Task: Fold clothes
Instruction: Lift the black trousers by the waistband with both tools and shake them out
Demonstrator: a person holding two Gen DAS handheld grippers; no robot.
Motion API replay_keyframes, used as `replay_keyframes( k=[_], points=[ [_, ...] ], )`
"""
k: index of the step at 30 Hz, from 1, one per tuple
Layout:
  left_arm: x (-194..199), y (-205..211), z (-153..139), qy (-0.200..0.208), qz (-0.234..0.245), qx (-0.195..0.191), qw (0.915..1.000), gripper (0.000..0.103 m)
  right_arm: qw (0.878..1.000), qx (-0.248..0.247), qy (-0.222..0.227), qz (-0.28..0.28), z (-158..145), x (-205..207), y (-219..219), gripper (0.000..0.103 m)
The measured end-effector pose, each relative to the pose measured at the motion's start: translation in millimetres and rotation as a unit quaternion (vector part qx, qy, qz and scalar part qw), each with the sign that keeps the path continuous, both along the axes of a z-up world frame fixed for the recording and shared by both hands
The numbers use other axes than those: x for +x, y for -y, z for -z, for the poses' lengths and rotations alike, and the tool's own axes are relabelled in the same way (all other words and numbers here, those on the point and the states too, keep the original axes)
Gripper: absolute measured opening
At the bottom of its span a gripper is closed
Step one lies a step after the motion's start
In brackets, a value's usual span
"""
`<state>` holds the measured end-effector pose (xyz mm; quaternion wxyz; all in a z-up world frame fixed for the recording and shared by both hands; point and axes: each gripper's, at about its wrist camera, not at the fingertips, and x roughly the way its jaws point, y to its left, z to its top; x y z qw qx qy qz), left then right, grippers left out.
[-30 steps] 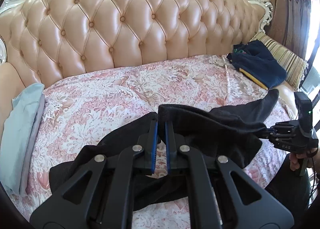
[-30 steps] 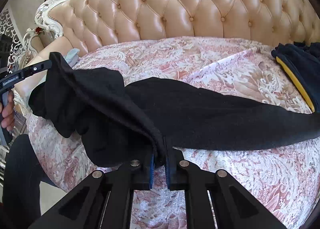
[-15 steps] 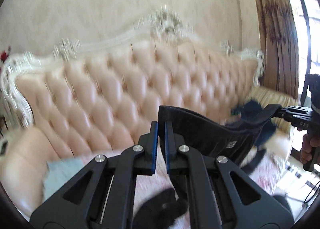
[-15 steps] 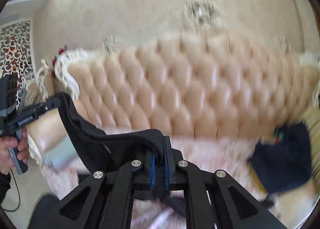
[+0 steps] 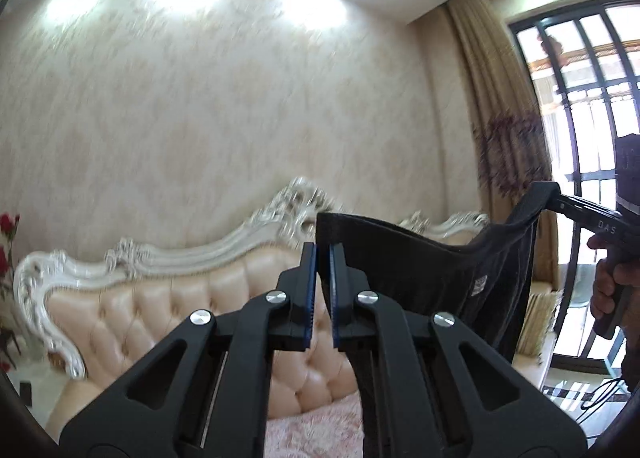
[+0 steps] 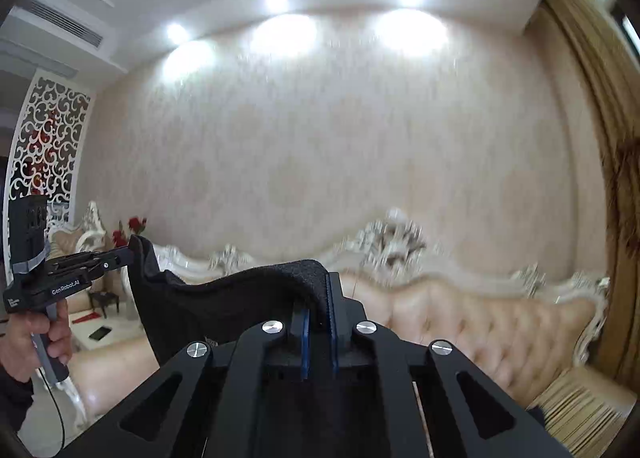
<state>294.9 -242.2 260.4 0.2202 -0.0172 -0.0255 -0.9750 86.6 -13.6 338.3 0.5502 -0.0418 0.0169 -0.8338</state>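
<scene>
**Black garment stretched in the air between two grippers**

A pale wall [image 5: 240, 105] with a faint damask pattern fills most of both views, lit by round ceiling spots. Below it runs a tufted, glossy peach sofa back [image 6: 480, 322] framed in carved white scrollwork. A gold curtain [image 5: 492, 105] hangs beside a dark-framed window, and a white fretwork screen [image 6: 44, 137] stands at the far left of the right wrist view.

The black garment [image 5: 420, 270], a matte, finely textured knit, is held up off the sofa and sags between the two tools. A small white tag [image 5: 480, 285] shows on it; its print is too small to read.

The left gripper [image 5: 323, 290] has its blue-padded jaws pinching the garment's top edge, the cloth hanging to its right. The right gripper [image 6: 318, 322] clamps another part of the edge, the cloth draping over its tips. "GenRobot.AI" is printed on the left tool's body in the right wrist view; "DAS" shows on the right tool.
</scene>
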Motion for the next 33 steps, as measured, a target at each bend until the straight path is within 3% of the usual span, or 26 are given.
replay_keyframes(
  k=[4,6,13,17,26,29,33],
  points=[
    [16.5,-16.9,-28.9,-0.009,0.01,-0.011,0.9998,0.008,0.999,-0.03,-0.012,0.004,-34.9,17.5,-29.7,0.006],
    [24.1,-24.9,-34.3,-0.009,0.01,-0.017,0.9998,0.008,0.999,-0.031,-0.011,0.003,-35.9,24.1,-37.7,0.006],
    [42.7,-40.7,-5.8,0.017,0.017,-0.003,0.9997,0.008,1.0,-0.025,0.001,-0.004,-25.4,45.4,-57.5,0.007],
    [50.7,-51.7,15.4,0.029,0.01,0.002,0.9995,0.008,1.0,-0.017,0.02,-0.002,-9.1,53.4,-63.4,0.007],
    [69.8,-104.0,69.8,0.025,-0.018,-0.011,0.9995,0.008,0.996,-0.019,0.012,0.082,56.4,88.1,-95.3,0.007],
    [58.1,-94.8,88.2,0.037,-0.03,0.003,0.9988,0.008,0.995,-0.006,0.023,0.097,79.3,83.6,-90.4,0.007],
    [20.9,-57.5,111.9,0.068,-0.056,0.022,0.9958,0.008,0.993,0.028,0.037,0.106,105.6,52.2,-52.4,0.007]
  ],
)
